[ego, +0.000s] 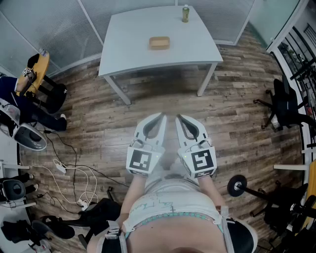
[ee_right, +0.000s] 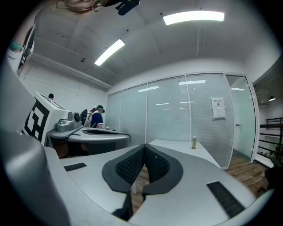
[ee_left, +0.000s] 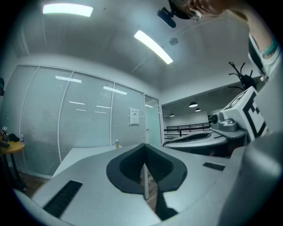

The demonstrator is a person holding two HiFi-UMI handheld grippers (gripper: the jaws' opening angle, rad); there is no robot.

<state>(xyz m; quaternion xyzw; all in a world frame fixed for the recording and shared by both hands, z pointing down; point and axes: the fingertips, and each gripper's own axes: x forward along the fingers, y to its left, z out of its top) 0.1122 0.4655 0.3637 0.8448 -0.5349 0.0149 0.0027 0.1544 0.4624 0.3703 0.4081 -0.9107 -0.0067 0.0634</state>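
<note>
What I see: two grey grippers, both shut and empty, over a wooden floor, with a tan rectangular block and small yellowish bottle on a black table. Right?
Not quite: the head view shows a white table, not black. The left gripper and right gripper are shut and empty over the wooden floor; the tan rectangular block and small yellowish bottle stand on that table.

White desk (ego: 133, 54) standing on a wood plank floor (ego: 232, 113). Two things on it: a tan block (ego: 159, 43) lying flat around the middle, and a small bottle (ego: 185, 14) standing upright by the far edge, well apart from the block.
</note>
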